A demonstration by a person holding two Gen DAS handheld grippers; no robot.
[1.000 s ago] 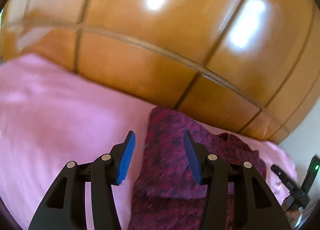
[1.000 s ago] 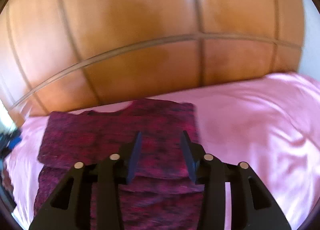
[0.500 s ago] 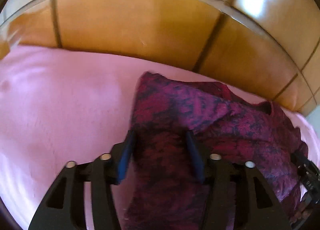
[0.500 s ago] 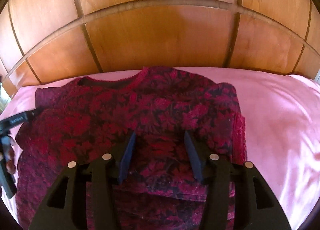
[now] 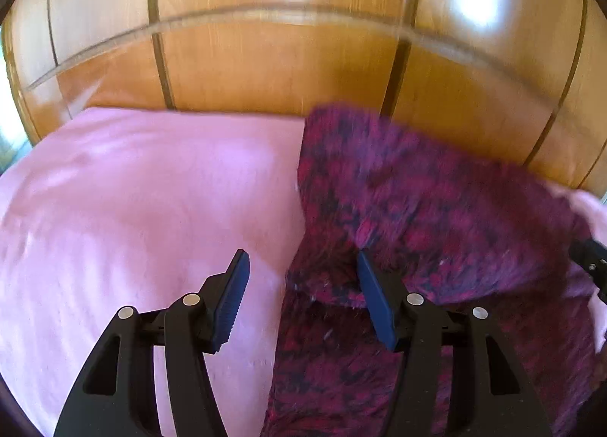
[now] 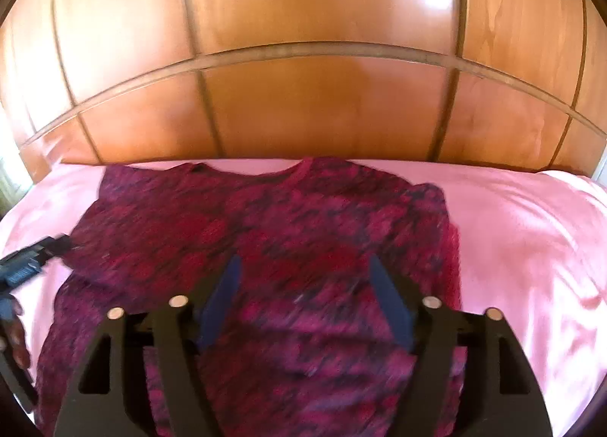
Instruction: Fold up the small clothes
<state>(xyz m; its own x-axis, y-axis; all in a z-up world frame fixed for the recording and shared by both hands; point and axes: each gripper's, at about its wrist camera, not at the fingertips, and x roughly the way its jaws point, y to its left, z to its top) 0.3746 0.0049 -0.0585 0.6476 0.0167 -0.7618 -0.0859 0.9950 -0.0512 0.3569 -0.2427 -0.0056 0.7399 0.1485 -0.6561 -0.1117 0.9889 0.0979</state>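
Note:
A dark red and black patterned knit top (image 6: 265, 232) lies on the pink bedsheet (image 6: 523, 247), neckline toward the headboard, its upper part folded down over the lower part. My right gripper (image 6: 303, 273) is open and empty, hovering over the top's middle. My left gripper (image 5: 301, 266) is open and empty at the top's left edge (image 5: 417, 216); its right finger is over the fabric, its left finger (image 5: 235, 285) over bare sheet. The left gripper also shows at the left rim of the right wrist view (image 6: 26, 270).
A glossy wooden headboard (image 6: 303, 103) runs along the far edge of the bed, close behind the top. Pink sheet stretches to the left of the top in the left wrist view (image 5: 132, 209) and to its right in the right wrist view.
Both grippers have pulled back and up from the top and opened wider. The left gripper shifted left, so the top's left edge now lies between its fingers.

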